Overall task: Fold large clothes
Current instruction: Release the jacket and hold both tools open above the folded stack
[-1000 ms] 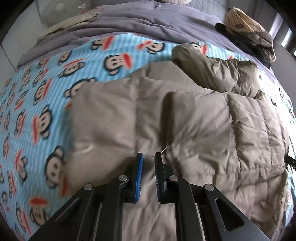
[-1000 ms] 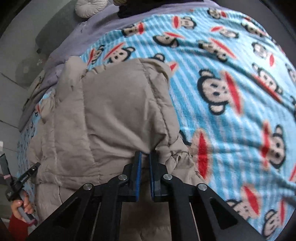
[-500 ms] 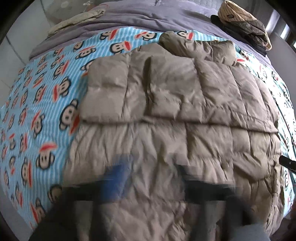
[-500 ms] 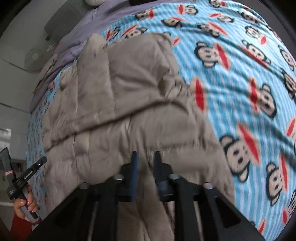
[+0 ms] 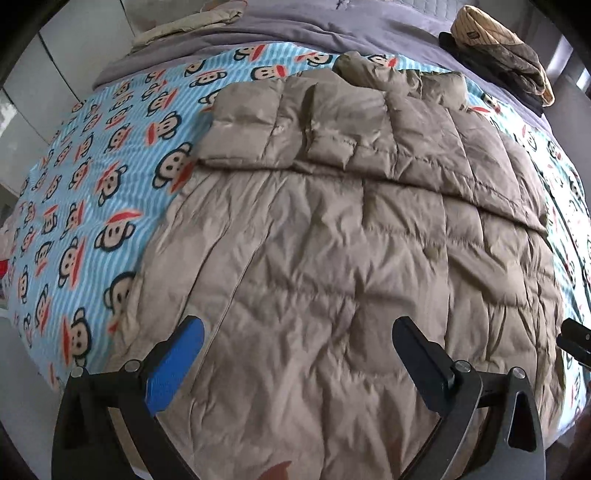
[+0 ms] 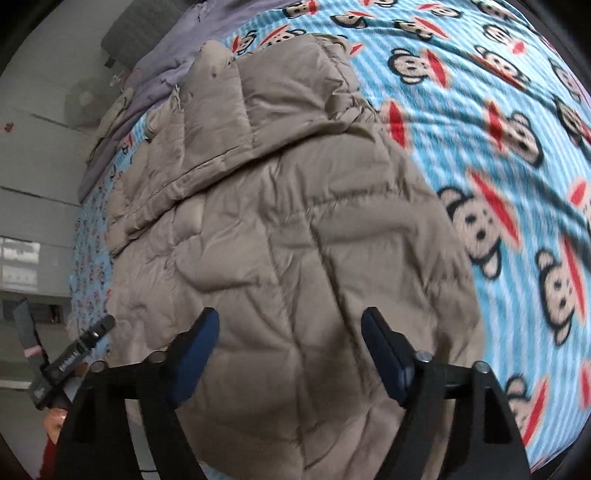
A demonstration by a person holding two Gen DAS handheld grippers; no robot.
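A taupe quilted down jacket (image 5: pixel 332 240) lies spread on a blue monkey-print blanket (image 5: pixel 92 177). Its far part is folded back over the near part, with the fold edge running across the middle. My left gripper (image 5: pixel 297 326) hovers above the near hem, its jaws opening wide and nothing gripped between them. In the right wrist view the same jacket (image 6: pixel 277 221) fills the centre. My right gripper (image 6: pixel 291 315) hangs above the near end, jaws also opening, pads clear of the fabric. The left gripper (image 6: pixel 74 354), held in a hand, shows at that view's left edge.
A grey duvet (image 5: pixel 295 26) covers the far end of the bed. A pile of dark and checked clothes (image 5: pixel 495 40) lies at the far right, and a beige folded cloth (image 5: pixel 184 26) at the far left. The bed's near edge drops to the floor (image 5: pixel 22 369).
Both grippers went from shut on the jacket's edge to wide open and pulled back toward the near hem. The released flap now rests folded on the jacket.
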